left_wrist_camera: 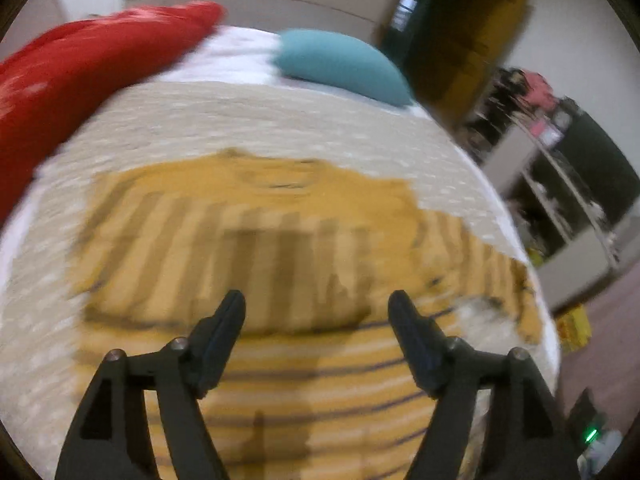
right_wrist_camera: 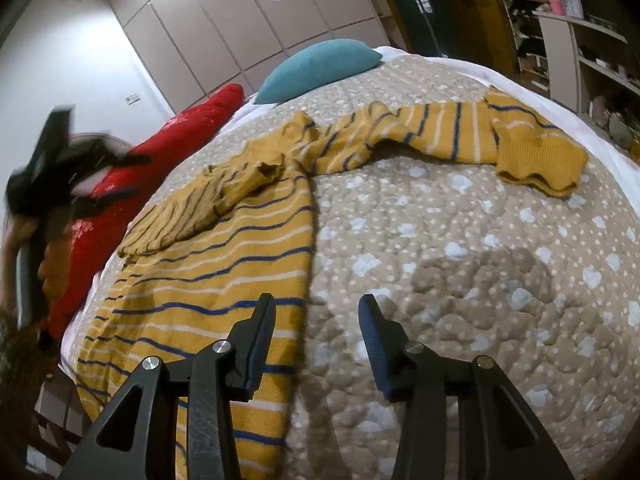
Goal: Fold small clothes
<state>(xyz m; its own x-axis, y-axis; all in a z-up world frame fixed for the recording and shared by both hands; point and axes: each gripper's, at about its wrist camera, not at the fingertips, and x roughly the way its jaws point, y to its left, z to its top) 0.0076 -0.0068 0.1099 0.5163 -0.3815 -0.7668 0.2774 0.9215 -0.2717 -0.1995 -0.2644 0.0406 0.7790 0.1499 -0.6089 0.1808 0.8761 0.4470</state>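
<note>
A mustard sweater [right_wrist_camera: 224,272] with blue and white stripes lies flat on the beige spotted quilt [right_wrist_camera: 460,264]. One sleeve [right_wrist_camera: 180,208] is folded over the body. The other sleeve [right_wrist_camera: 432,128] stretches right, ending in a plain mustard cuff [right_wrist_camera: 540,156]. My right gripper [right_wrist_camera: 317,308] is open and empty over the sweater's right edge. In the blurred left wrist view, my left gripper [left_wrist_camera: 317,304] stands open and empty above the sweater [left_wrist_camera: 240,240]. The right wrist view shows that gripper as a blur [right_wrist_camera: 48,160] at the far left, held by a hand.
A teal pillow [right_wrist_camera: 320,68] and a long red cushion [right_wrist_camera: 180,132] lie at the head and far side of the bed. Wardrobe doors [right_wrist_camera: 240,12] stand behind. Cluttered shelves [right_wrist_camera: 580,48] and a doorway [right_wrist_camera: 420,0] are on the right.
</note>
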